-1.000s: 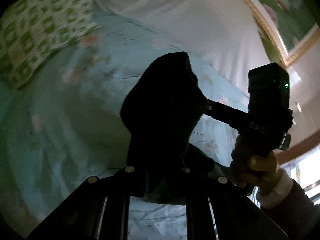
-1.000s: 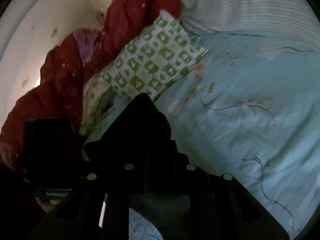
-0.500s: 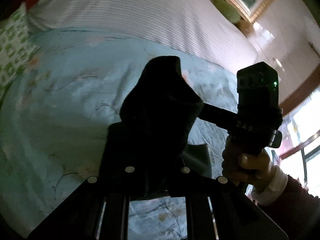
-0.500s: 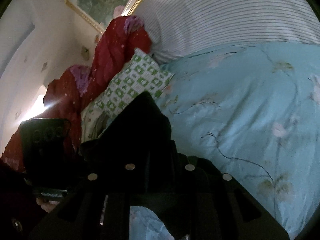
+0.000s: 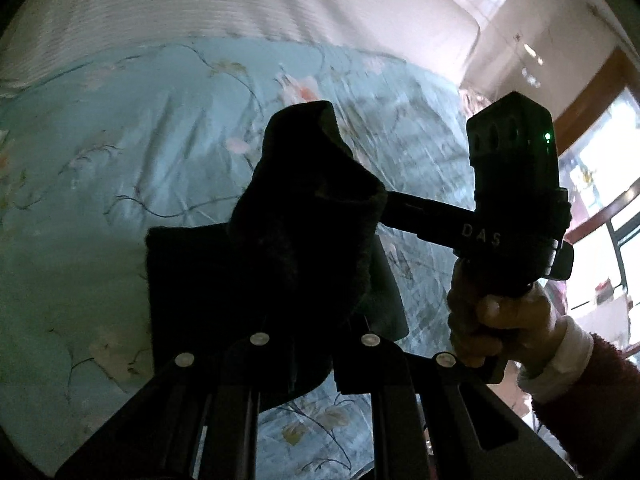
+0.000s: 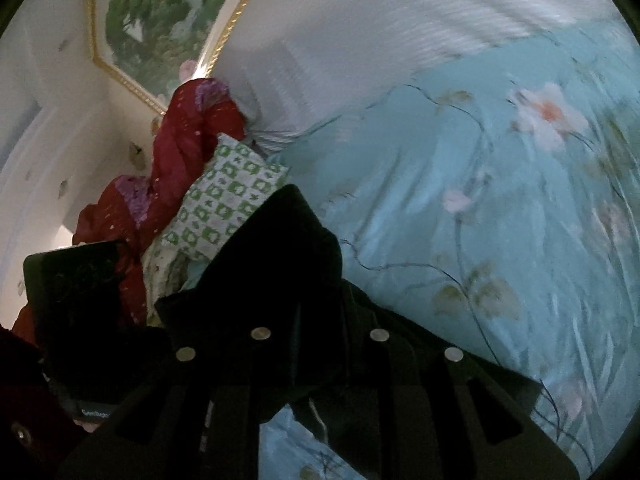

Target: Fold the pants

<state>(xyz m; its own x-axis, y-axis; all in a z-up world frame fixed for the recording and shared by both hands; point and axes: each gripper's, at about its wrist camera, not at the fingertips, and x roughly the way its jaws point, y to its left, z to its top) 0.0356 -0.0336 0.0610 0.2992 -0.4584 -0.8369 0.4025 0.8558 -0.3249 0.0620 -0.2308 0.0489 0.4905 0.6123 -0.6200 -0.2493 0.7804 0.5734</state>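
The black pants (image 5: pixel 280 248) hang bunched above the light blue floral bedspread (image 5: pixel 120 140). My left gripper (image 5: pixel 312 312) is shut on a fold of them; its fingers are buried in the cloth. My right gripper (image 6: pixel 316 312) is shut on the pants (image 6: pixel 280 272) too, fingertips hidden under black fabric. The right gripper's body (image 5: pixel 512 208), held by a hand, shows in the left wrist view with its fingers reaching into the same bunch. The left gripper's body (image 6: pixel 76 320) shows at the lower left of the right wrist view.
A white striped sheet (image 5: pixel 200 8) covers the bed's far side. A green-and-white checked pillow (image 6: pixel 228 200) and a red quilt (image 6: pixel 180 160) lie by the wall under a gold-framed picture (image 6: pixel 160 12). A window (image 5: pixel 600 200) is at the right.
Both grippers have swung to the right across the bed with the pants held between them. The pillow has left the left wrist view; more pant cloth now hangs below the left grip.
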